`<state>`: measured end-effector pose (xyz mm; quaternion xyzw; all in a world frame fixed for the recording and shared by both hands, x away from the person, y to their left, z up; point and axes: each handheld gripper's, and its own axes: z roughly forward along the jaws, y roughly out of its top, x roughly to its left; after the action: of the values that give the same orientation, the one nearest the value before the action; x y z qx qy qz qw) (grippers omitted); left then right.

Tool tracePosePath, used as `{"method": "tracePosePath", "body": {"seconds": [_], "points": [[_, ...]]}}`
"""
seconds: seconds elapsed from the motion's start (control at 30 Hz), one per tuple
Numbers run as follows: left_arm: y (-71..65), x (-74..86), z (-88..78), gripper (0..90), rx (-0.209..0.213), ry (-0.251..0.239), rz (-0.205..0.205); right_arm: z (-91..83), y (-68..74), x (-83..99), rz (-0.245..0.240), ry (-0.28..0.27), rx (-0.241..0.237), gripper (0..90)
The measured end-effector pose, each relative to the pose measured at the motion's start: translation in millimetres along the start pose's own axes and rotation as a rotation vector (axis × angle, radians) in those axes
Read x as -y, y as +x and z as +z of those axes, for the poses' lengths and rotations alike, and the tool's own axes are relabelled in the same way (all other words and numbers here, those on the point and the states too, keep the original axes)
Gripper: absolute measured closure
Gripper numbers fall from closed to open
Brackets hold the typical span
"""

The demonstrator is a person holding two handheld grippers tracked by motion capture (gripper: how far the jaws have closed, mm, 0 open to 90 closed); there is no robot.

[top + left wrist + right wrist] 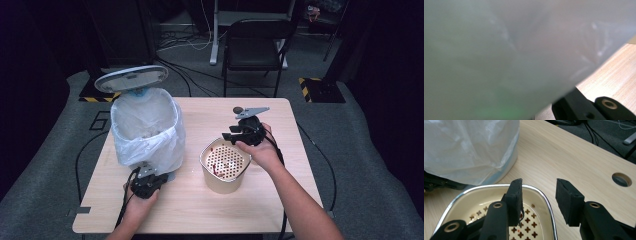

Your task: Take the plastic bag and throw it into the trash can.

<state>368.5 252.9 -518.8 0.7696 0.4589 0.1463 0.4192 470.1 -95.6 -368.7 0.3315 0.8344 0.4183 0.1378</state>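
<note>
At a wooden table [280,150], the right gripper [537,195] hovers over the far right rim of a cream strainer pot [225,165], jaws partly open and holding nothing. The left gripper [148,184], jaws closed, presses against the near base of the bag-lined bin [147,127] at left.

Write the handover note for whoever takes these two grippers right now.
Left gripper: shut, at the foot of the lined bin, right against its white bag; whether it grips anything cannot be told.
Right gripper: fingers apart, straddling the rim of the cream perforated container; the pads do not press on it, nothing held.
Things: bin at the table's left with its lid raised; container at the middle, reddish scraps on its perforated floor.
Done: bin open, right gripper lined up on the rim.
Left, probably: clamp the rim, lift, empty the scraps into the bin.
</note>
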Motion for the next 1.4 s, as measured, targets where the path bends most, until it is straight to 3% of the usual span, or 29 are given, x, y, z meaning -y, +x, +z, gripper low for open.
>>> {"method": "tracePosePath", "body": {"seconds": [0.27,0.77,1.4], "points": [[-0.1,0.2,0.3,90.0,-0.002,-0.004,-0.003,6.2,-11.7,22.5,0.022,0.028,0.001,60.9],[0.0,0.4,0.1,90.0,0.001,-0.004,-0.001,19.4,-25.1,47.8,0.059,0.064,-0.069,78.8],[0.2,0.5,0.3,90.0,0.000,-0.007,-0.005,3.1,-10.9,60.5,0.083,0.073,-0.079,82.7]]}}
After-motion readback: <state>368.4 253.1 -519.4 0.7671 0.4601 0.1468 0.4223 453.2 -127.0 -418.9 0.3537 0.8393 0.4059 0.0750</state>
